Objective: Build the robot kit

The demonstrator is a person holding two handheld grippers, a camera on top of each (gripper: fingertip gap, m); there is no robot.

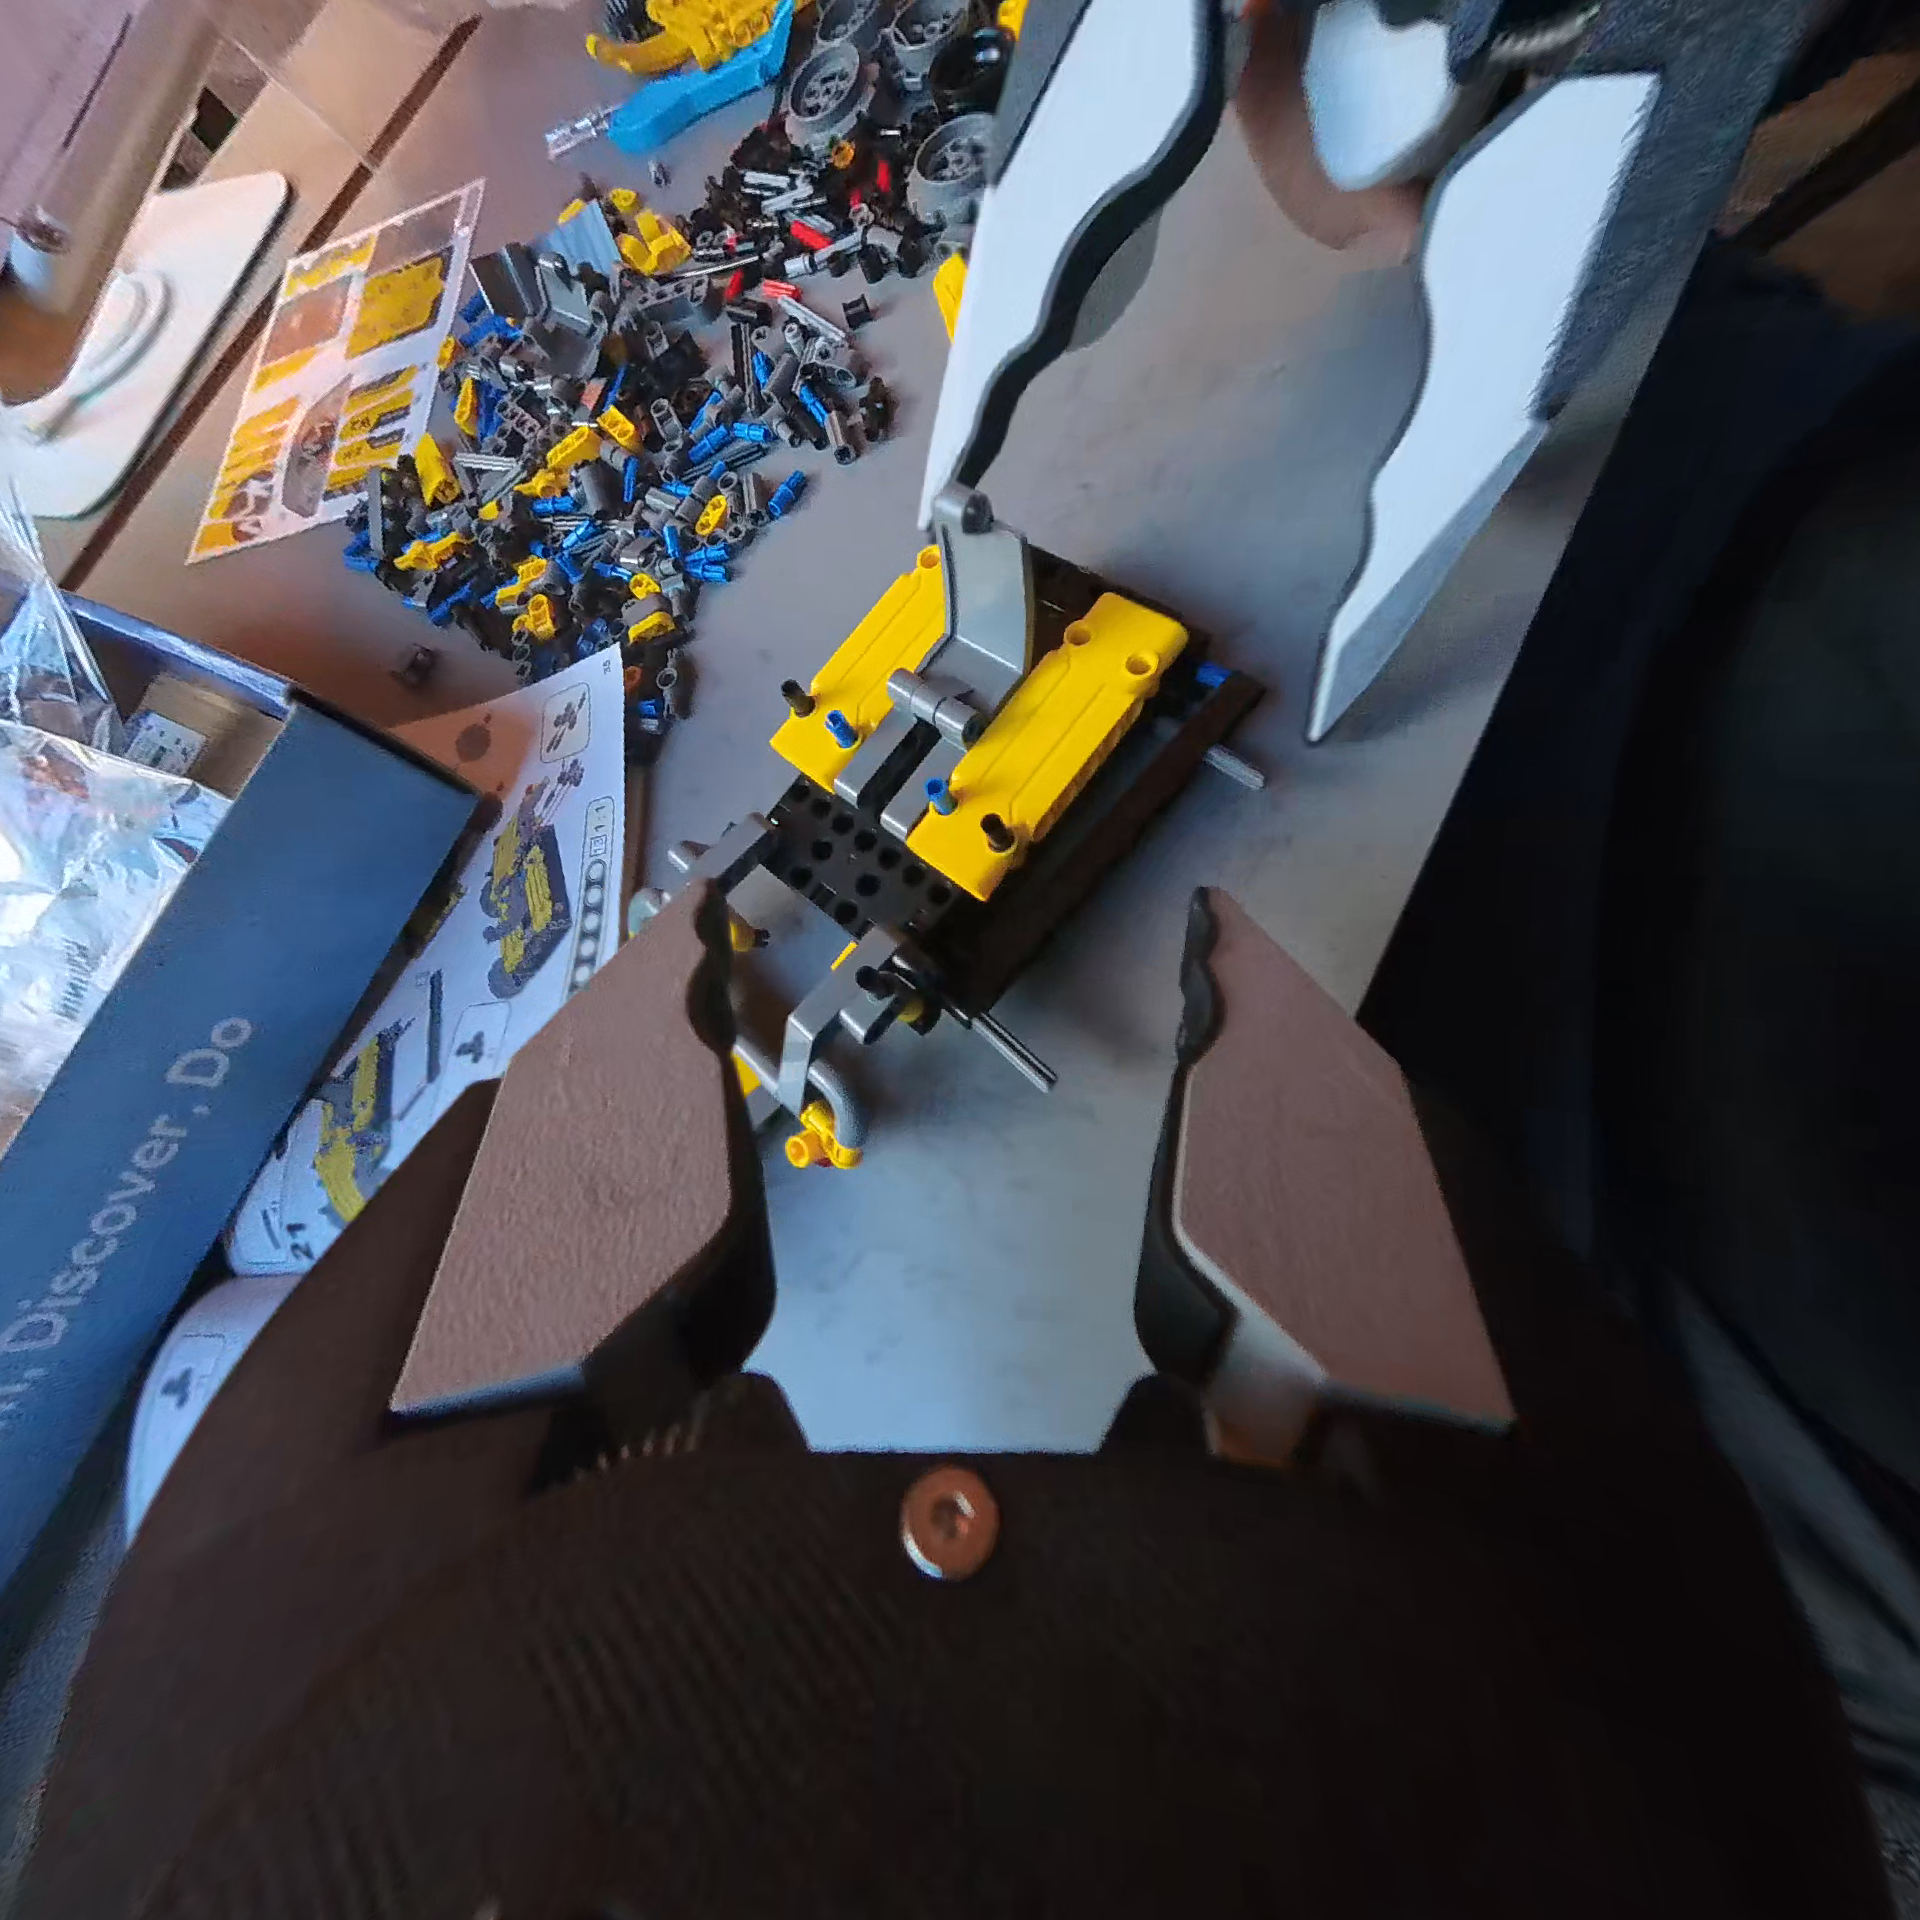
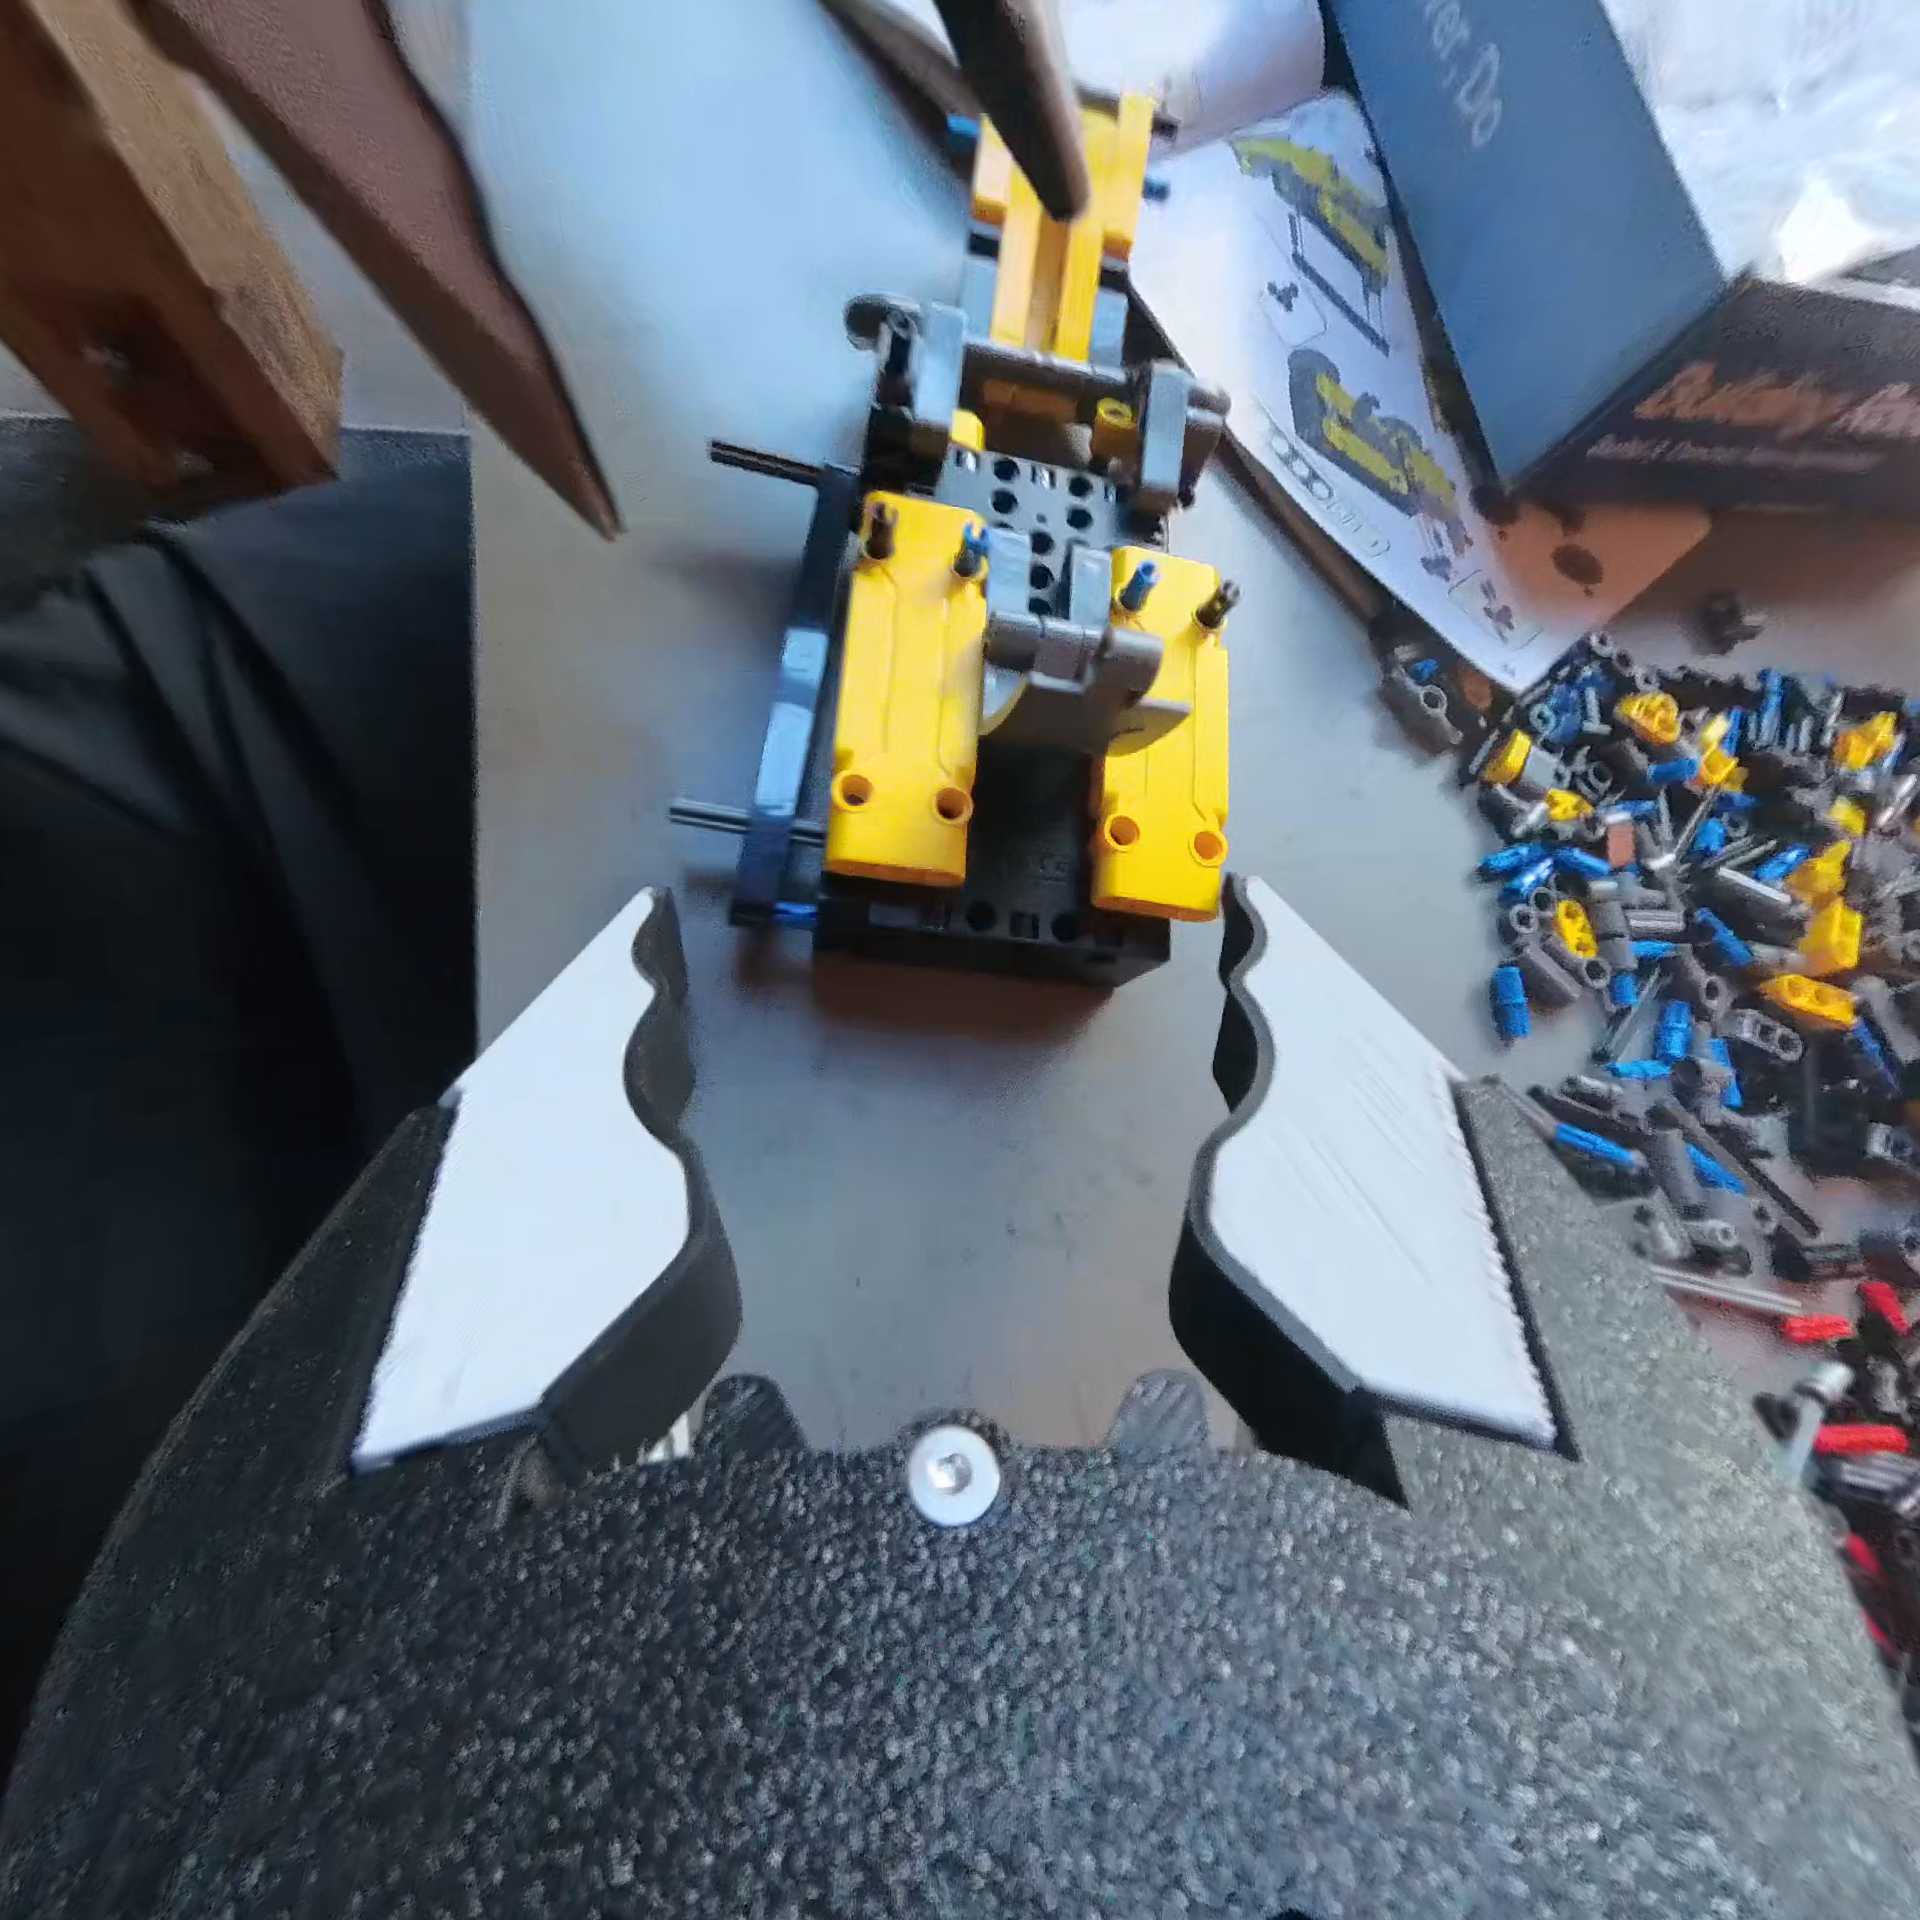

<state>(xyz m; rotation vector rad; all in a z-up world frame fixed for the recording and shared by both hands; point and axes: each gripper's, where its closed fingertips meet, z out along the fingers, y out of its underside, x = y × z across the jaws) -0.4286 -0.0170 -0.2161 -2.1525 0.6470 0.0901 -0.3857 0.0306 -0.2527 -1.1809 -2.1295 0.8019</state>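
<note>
Claws (image 1: 951, 904) (image 2: 951, 883) spread, model (image 1: 997, 769) between

A flat grey surface (image 1: 1195, 416) carries everything here. Near its middle sits a partly built yellow, black and grey brick model (image 1: 977, 769), resting flat with thin axles sticking out of its sides. Well apart from it lies a broad heap of loose small pieces (image 1: 613, 457), blue, black, grey and yellow, with grey wheel hubs (image 1: 894, 94) and a blue part (image 1: 696, 99) beyond. An open instruction booklet (image 1: 520, 883) lies just beside the model, partly under a dark blue box (image 1: 208, 1039). A yellow printed sheet (image 1: 332, 364) lies flat next to the heap.
</note>
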